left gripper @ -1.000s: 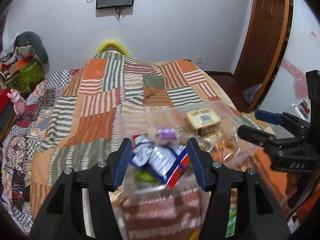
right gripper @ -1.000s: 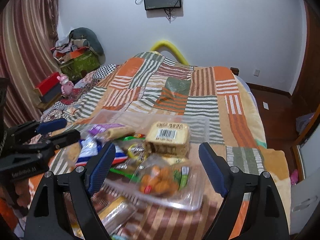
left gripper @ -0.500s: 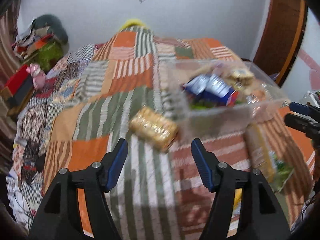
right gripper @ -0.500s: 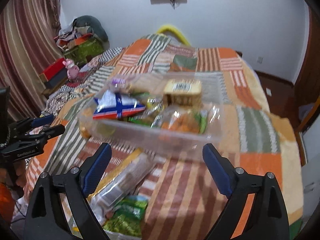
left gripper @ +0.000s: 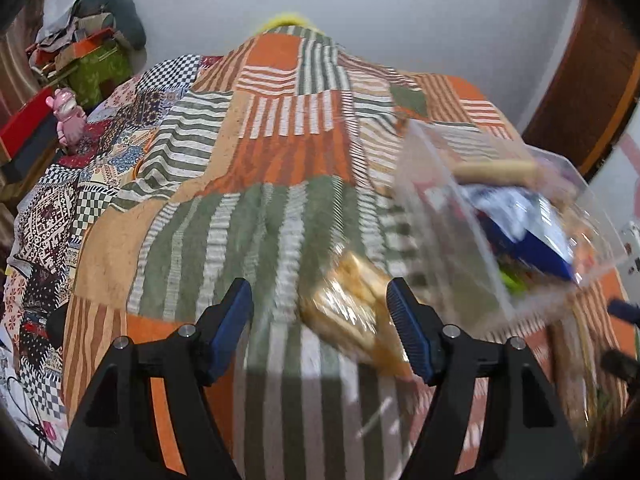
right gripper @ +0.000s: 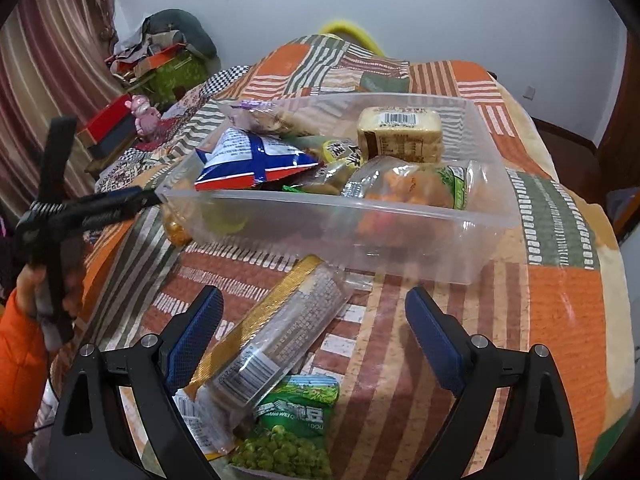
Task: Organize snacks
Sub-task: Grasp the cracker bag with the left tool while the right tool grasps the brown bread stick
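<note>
A clear plastic bin (right gripper: 400, 236) sits on the patchwork bed, holding several snacks: a blue-red-white bag (right gripper: 252, 162), a beige wrapped block (right gripper: 400, 136) and an orange snack pack (right gripper: 416, 188). In the left wrist view the bin (left gripper: 452, 216) is at right and blurred. My left gripper (left gripper: 320, 312) is open around a golden biscuit pack (left gripper: 348, 316) lying on the quilt, near its right finger. My right gripper (right gripper: 314, 336) is open above a long gold-edged clear pack (right gripper: 280, 328), with a green pea bag (right gripper: 292, 432) just below it. The left gripper (right gripper: 120, 204) shows at the bin's left end.
The striped patchwork quilt (left gripper: 256, 184) covers the bed. A pink toy (left gripper: 68, 114), red boxes and a pile of clutter (left gripper: 88, 56) stand at the left wall. A wooden door (left gripper: 592, 80) is at right.
Both grippers have drawn back and lowered from over the bin. The left one now frames the golden biscuit pack; the right one now frames the long clear pack.
</note>
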Available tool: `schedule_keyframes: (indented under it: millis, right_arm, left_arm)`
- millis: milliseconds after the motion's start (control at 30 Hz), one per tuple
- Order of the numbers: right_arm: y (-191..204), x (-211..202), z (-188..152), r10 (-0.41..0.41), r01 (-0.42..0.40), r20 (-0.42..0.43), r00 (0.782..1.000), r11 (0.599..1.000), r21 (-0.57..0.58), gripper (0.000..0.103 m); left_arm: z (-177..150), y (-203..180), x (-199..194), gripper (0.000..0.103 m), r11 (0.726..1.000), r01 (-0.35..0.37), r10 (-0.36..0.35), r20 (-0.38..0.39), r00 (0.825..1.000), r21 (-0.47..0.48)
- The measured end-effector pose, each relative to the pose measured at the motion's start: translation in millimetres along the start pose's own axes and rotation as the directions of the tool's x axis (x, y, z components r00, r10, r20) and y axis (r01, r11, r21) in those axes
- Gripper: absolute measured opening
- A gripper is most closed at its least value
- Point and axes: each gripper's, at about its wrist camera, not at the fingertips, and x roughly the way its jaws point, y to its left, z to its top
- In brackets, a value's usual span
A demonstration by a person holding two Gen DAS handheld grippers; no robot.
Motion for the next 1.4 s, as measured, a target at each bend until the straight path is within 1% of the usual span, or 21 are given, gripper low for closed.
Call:
schedule_keyframes:
  millis: [100, 167, 333, 467, 567, 667, 800, 867, 967, 1000, 1033, 1100, 1167, 1267, 1333, 1367, 1400]
  right_arm:
    - [-1.4, 0.7, -0.3, -0.011, 0.011, -0.002, 1.000, 1.000, 0.012, 0.091]
    - [-5.1, 1.6, -0.8, -0.009, 0.009, -0.008, 1.000, 1.000, 0.025, 0.091]
    - [-6.7, 0.0, -4.1, -0.005, 0.005, -0.016, 1.000, 0.999, 0.034, 0.091]
    - [-4.2, -2.4, -6.0, 0.003, -0.003, -0.015, 1.000, 1.000, 0.027, 0.091]
    - [-2.1, -3.8, -9.0, 0.015, -0.015, -0.015, 1.000, 0.999, 0.028, 0.091]
    - [2.1, -3.6, -12.8, 0.019, -0.019, -0.022, 1.000, 1.000, 0.022, 0.091]
    - [6.8, -0.2, -15.0, 0.026, -0.025, -0.036, 0.999, 1.000, 0.012, 0.091]
    - [8.3, 3.9, -14.8, 0.025, -0.025, -0.045, 0.999, 1.000, 0.012, 0.091]
    - [10.2, 11.1, -14.2, 0.025, -0.024, -0.061, 0.998, 1.000, 0.013, 0.090]
    - [11.1, 13.1, -13.6, 0.027, -0.027, -0.068, 0.997, 1.000, 0.011, 0.089]
    - [12.2, 15.4, -12.8, 0.031, -0.030, -0.074, 0.997, 0.999, 0.010, 0.087]
    - [13.7, 19.6, -12.0, 0.041, -0.040, -0.091, 0.995, 0.999, 0.012, 0.083]
    - [14.5, 23.8, -11.6, 0.052, -0.049, -0.104, 0.993, 0.998, 0.024, 0.081]
    - [14.1, 26.9, -12.1, 0.057, -0.053, -0.108, 0.993, 0.998, 0.038, 0.078]
    - [15.1, 27.4, -12.2, 0.056, -0.053, -0.107, 0.993, 0.998, 0.037, 0.069]
    - [16.0, 27.1, -12.4, 0.050, -0.047, -0.106, 0.993, 0.998, 0.032, 0.066]
    - [16.9, 26.6, -12.9, 0.052, -0.049, -0.105, 0.993, 0.998, 0.026, 0.058]
  left_arm:
    - [10.0, 2.6, 21.4, 0.070, 0.999, 0.034, -0.034, -0.036, 0.999, -0.005]
    - [13.4, 4.0, 29.9, 0.070, 0.999, 0.053, -0.053, -0.044, 0.998, -0.004]
    - [7.2, 1.4, 32.3, 0.070, 0.998, 0.035, -0.032, -0.056, 0.998, 0.048]
    - [-12.0, -4.1, 21.0, 0.070, 0.994, -0.009, 0.017, -0.070, 0.997, 0.112]
    - [-29.5, -2.7, 10.6, 0.070, 0.991, -0.006, 0.017, -0.083, 0.996, 0.134]
    - [-51.7, -4.8, -2.4, 0.070, 0.985, -0.018, 0.034, -0.090, 0.995, 0.171]
    - [-81.6, -13.6, -18.3, 0.070, 0.965, -0.054, 0.077, -0.084, 0.994, 0.256]
    - [-90.5, -16.1, -26.8, 0.070, 0.961, -0.054, 0.076, -0.071, 0.995, 0.273]
    - [-96.7, -15.6, -33.7, 0.069, 0.967, -0.029, 0.049, -0.072, 0.996, 0.252]
    - [-97.1, -16.0, -33.8, 0.063, 0.968, -0.023, 0.043, -0.073, 0.996, 0.248]
    - [-98.4, -16.1, -33.6, 0.057, 0.970, -0.014, 0.034, -0.076, 0.997, 0.243]
    - [-98.9, -16.4, -31.5, 0.053, 0.971, -0.017, 0.035, -0.073, 0.997, 0.238]
    - [-97.1, -14.6, -30.6, 0.048, 0.976, -0.018, 0.032, -0.061, 0.998, 0.217]
    - [-93.6, -11.8, -29.3, 0.047, 0.984, 0.000, 0.011, -0.059, 0.998, 0.180]
    - [-93.3, -13.3, -29.4, 0.047, 0.984, -0.003, 0.012, -0.053, 0.999, 0.176]
    - [-93.3, -14.1, -29.7, 0.047, 0.985, -0.005, 0.014, -0.049, 0.999, 0.175]
    - [-93.6, -15.4, -30.3, 0.047, 0.985, -0.006, 0.015, -0.047, 0.999, 0.174]
